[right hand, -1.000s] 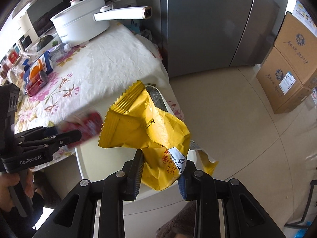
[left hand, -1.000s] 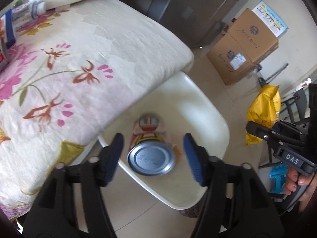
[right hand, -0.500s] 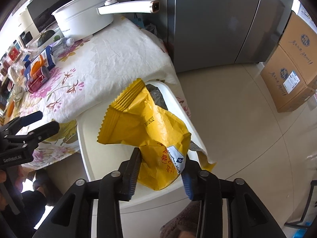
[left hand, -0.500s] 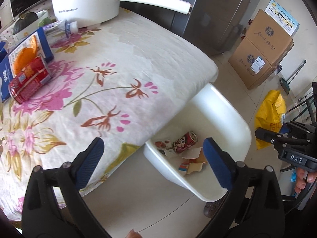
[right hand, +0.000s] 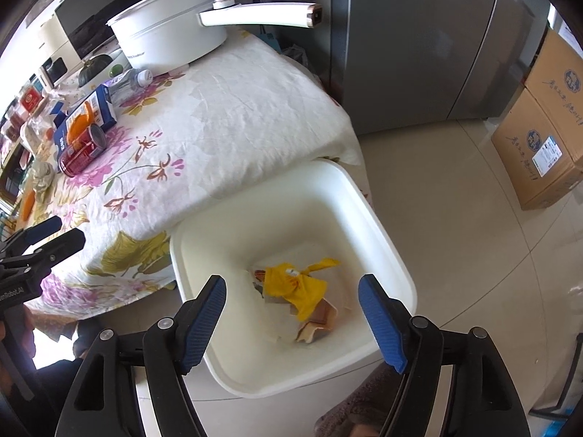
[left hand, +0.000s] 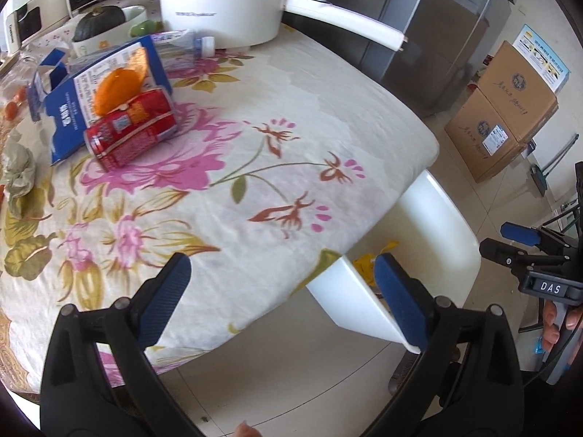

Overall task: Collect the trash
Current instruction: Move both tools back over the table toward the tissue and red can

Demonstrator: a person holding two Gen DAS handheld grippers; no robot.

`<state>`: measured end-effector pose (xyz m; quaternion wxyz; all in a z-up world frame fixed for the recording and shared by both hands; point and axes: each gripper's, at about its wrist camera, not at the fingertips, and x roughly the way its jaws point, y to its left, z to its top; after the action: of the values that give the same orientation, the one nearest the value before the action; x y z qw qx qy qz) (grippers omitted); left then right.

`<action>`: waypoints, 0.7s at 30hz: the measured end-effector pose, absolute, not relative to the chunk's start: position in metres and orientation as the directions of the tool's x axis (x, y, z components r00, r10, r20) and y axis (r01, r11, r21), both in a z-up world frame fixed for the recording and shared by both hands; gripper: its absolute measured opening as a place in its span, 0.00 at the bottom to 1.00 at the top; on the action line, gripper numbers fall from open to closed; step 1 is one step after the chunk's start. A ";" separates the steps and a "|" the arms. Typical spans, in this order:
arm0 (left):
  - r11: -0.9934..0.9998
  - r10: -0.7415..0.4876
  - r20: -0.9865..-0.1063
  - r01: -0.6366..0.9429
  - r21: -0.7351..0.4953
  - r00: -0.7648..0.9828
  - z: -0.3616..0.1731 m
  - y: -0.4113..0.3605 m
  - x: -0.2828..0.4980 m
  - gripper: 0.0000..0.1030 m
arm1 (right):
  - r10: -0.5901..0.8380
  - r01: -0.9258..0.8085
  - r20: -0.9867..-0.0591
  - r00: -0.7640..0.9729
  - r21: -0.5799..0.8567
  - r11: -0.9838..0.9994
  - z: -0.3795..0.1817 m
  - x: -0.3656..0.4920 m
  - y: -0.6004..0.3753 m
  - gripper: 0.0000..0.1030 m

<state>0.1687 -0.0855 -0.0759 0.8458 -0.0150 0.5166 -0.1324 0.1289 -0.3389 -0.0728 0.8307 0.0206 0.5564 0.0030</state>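
Both your claws are empty, with the yellow bag down in the bin.

Ahead of your left claw [left hand: 280, 291] spreads the table [left hand: 291, 109] in its flowered cloth; the jaws stand wide with nothing between them. Below your right claw [right hand: 293, 313] sits the white bin [right hand: 379, 225], tucked against the table's edge; these jaws are opening and hold nothing. On the cloth well beyond your left claw, up to its left, a red can [left hand: 133, 127] lies on its side against a blue carton [left hand: 73, 109]. Between your right claw's fingertips, at the bin's bottom, the yellow snack bag [right hand: 298, 287] lies crumpled over other scraps.
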 end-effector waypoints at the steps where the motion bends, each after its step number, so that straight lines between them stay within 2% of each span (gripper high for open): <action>1: 0.966 -0.236 -0.870 0.203 -0.161 0.433 -0.075 -0.082 0.169 0.97 | 0.030 0.018 -0.924 0.381 0.040 0.999 -0.072 0.130 -0.337 0.75; 21: 0.996 -0.073 -0.882 -0.003 -0.084 0.466 -0.083 0.057 0.165 0.97 | 0.087 -0.045 -0.911 0.403 0.075 0.996 -0.069 0.164 -0.259 0.80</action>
<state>0.1652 0.0567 -0.0826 0.8552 -0.0370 0.5165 -0.0204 0.1645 -0.2586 -0.0685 0.8372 0.0193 0.5451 0.0395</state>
